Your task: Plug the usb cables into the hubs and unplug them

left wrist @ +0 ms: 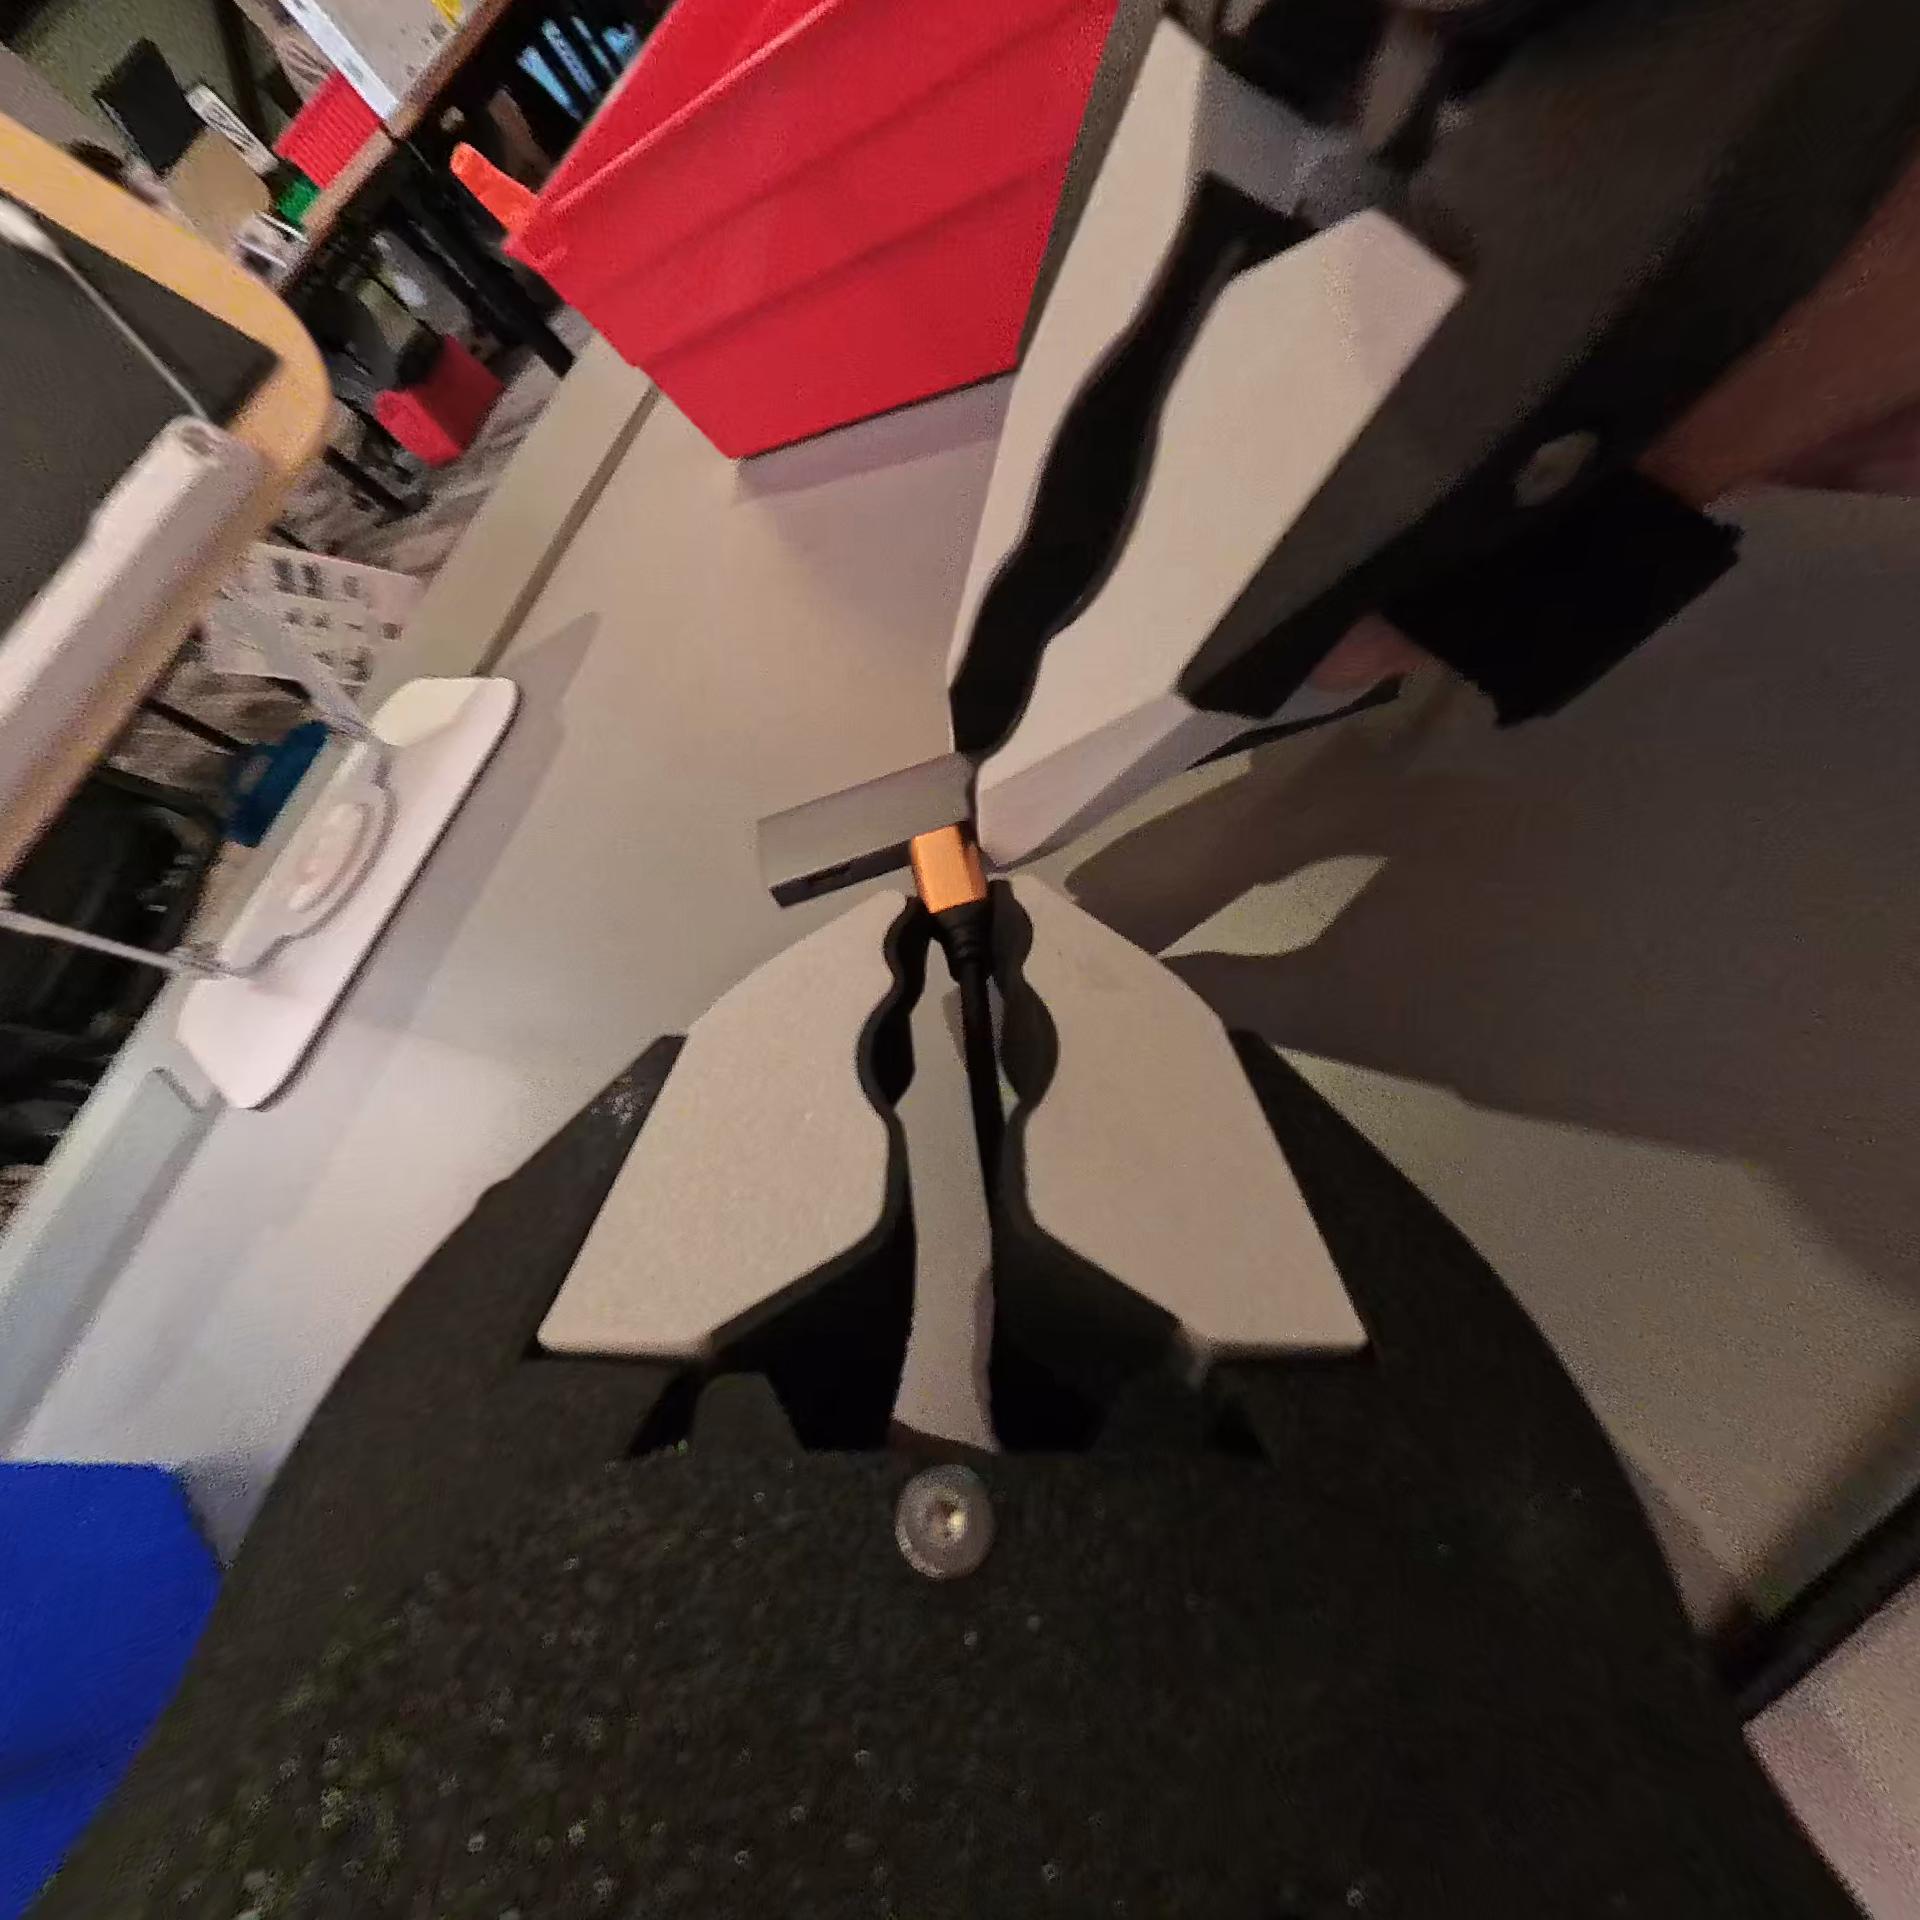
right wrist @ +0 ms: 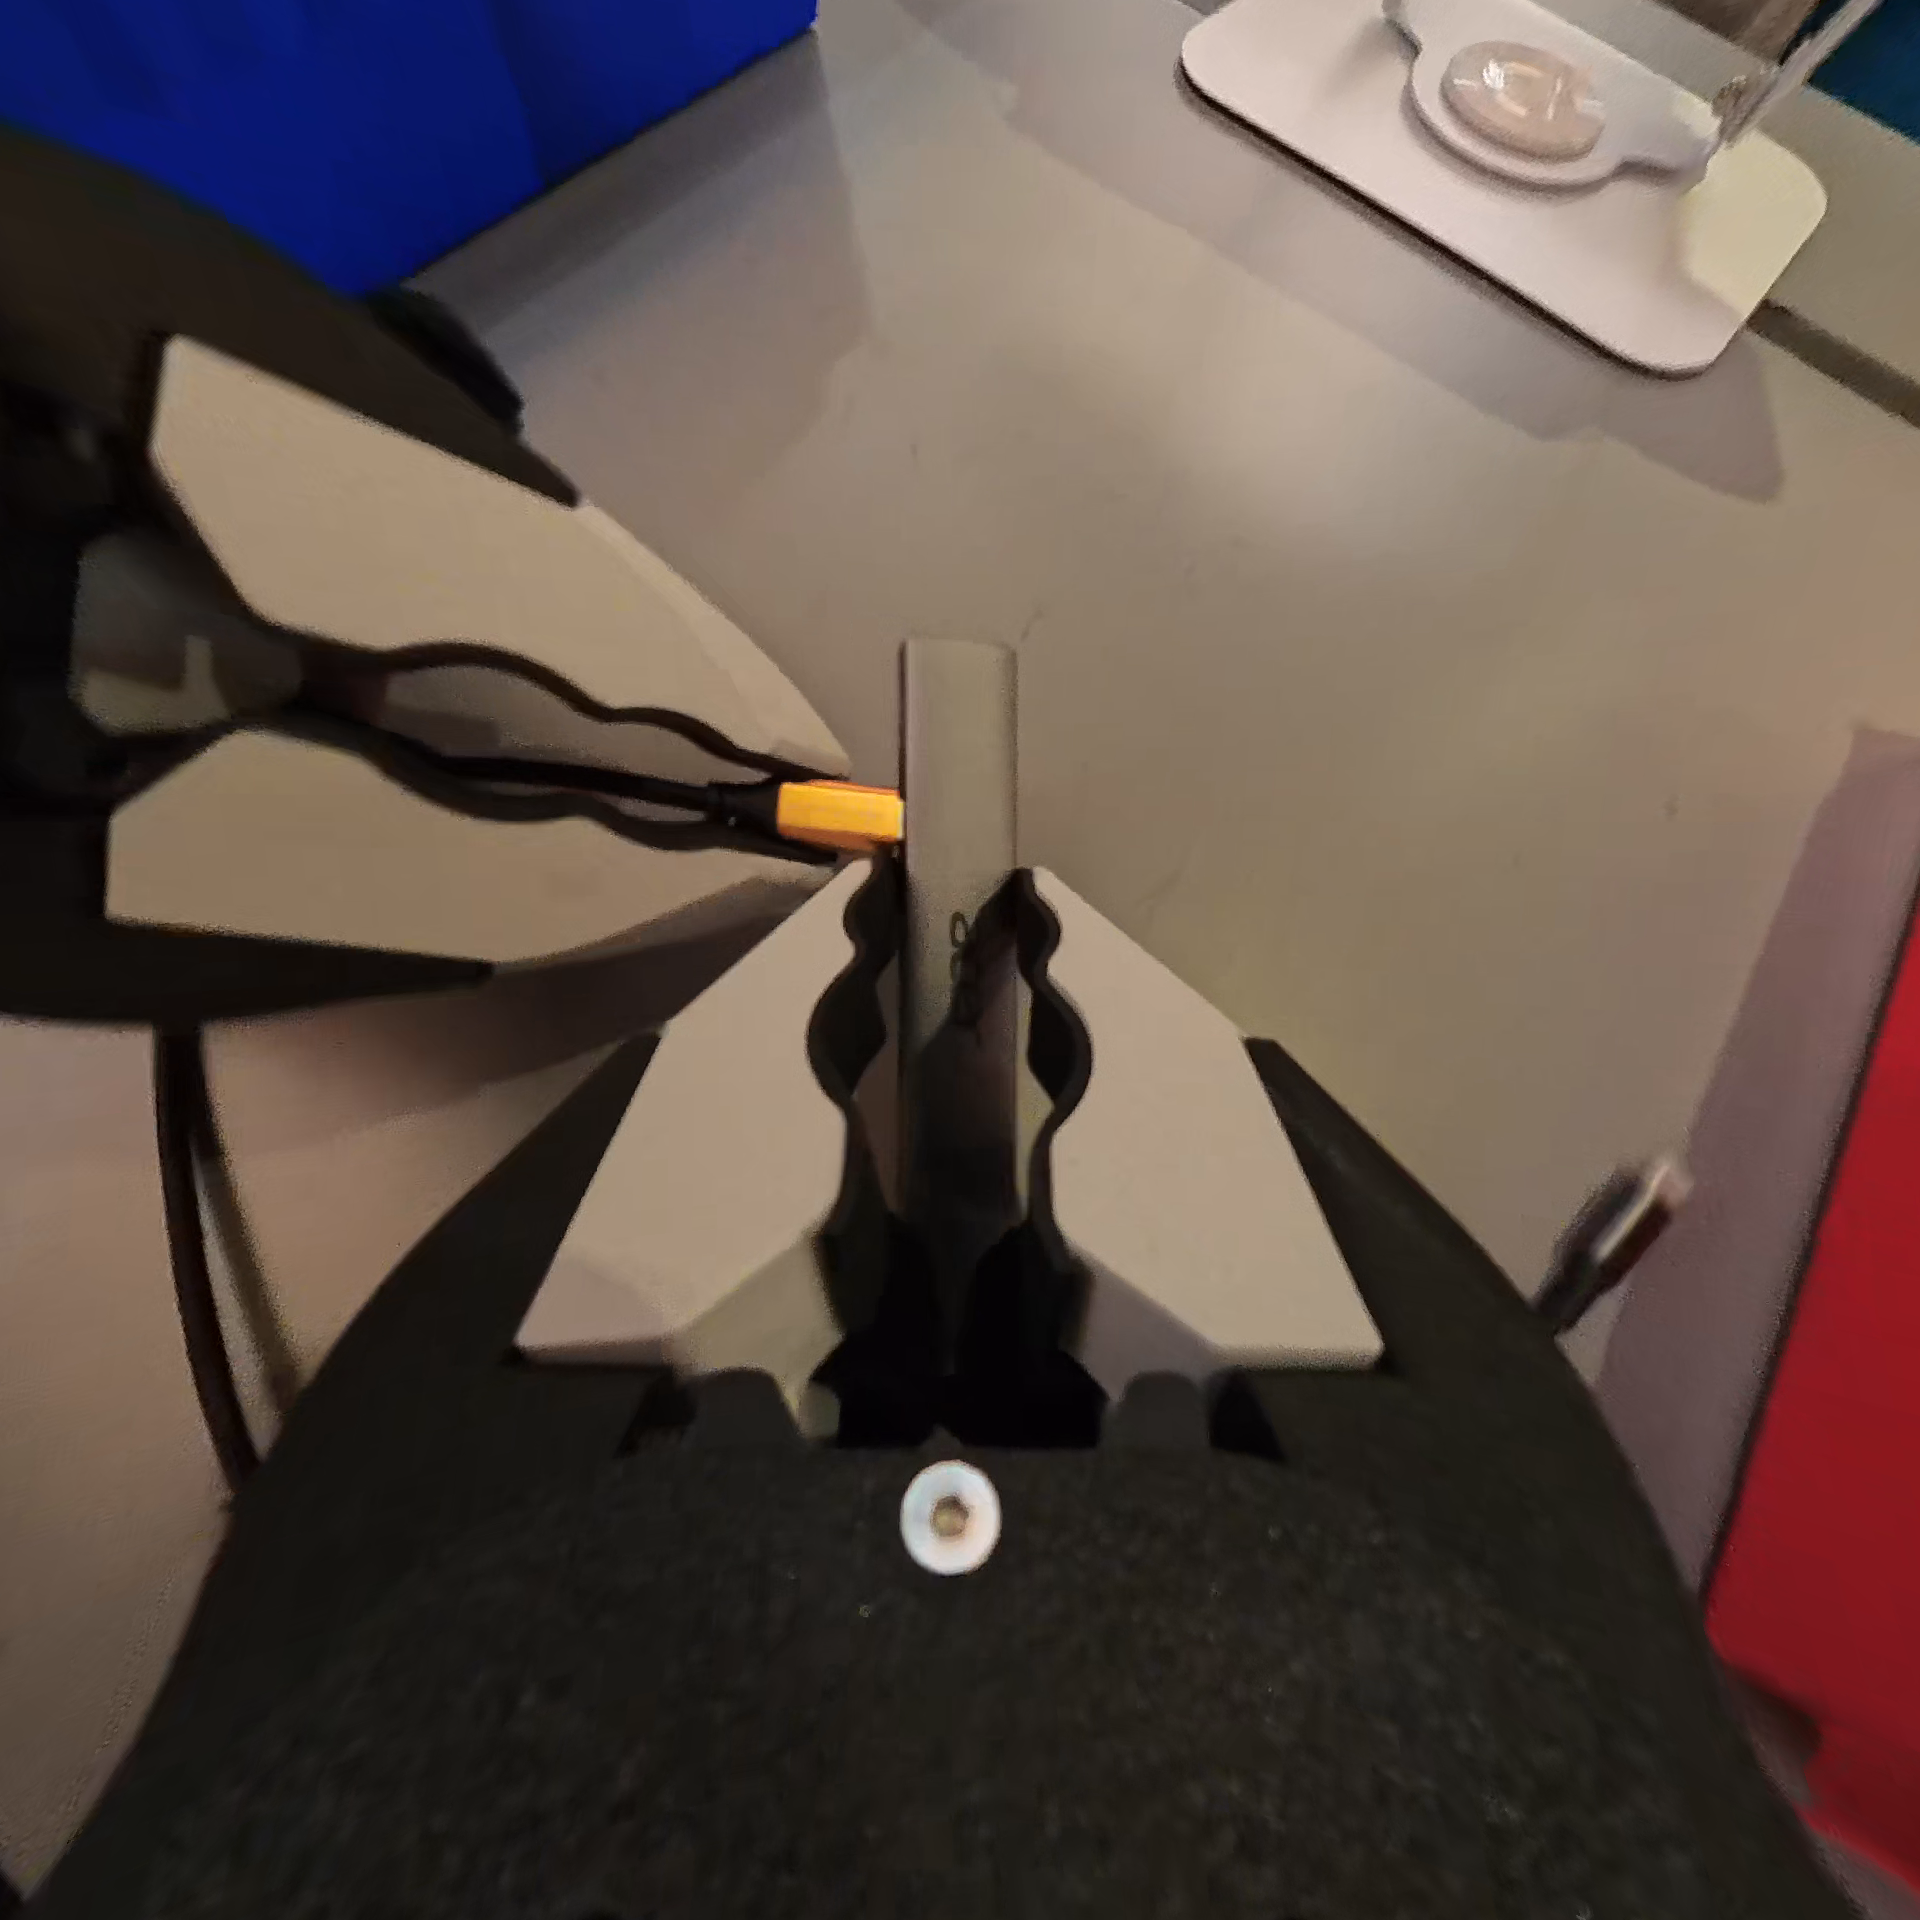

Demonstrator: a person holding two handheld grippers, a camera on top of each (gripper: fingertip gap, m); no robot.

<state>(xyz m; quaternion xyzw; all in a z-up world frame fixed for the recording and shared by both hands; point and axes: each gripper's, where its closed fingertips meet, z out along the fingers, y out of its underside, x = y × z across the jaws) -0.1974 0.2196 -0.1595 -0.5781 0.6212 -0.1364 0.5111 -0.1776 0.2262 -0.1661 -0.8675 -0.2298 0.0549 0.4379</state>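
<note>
The left claw (left wrist: 951, 914) is clamped on the orange plug (left wrist: 945, 871), which touches the hub (right wrist: 958, 769); the right claw (right wrist: 951, 894) is clamped on the hub. Whether the plug is going in or coming out, I cannot tell.

Hub marking: dark characters sit on the grey hub (right wrist: 961, 831) face, between the right gripper (right wrist: 951, 883) fingers (half covered, and blurred).
Papers: printed sheets (left wrist: 312, 613) lie beyond the table's left edge, too smeared to read.
Shelf boxes: labels (left wrist: 343, 42) show up top, nothing legible.
</note>
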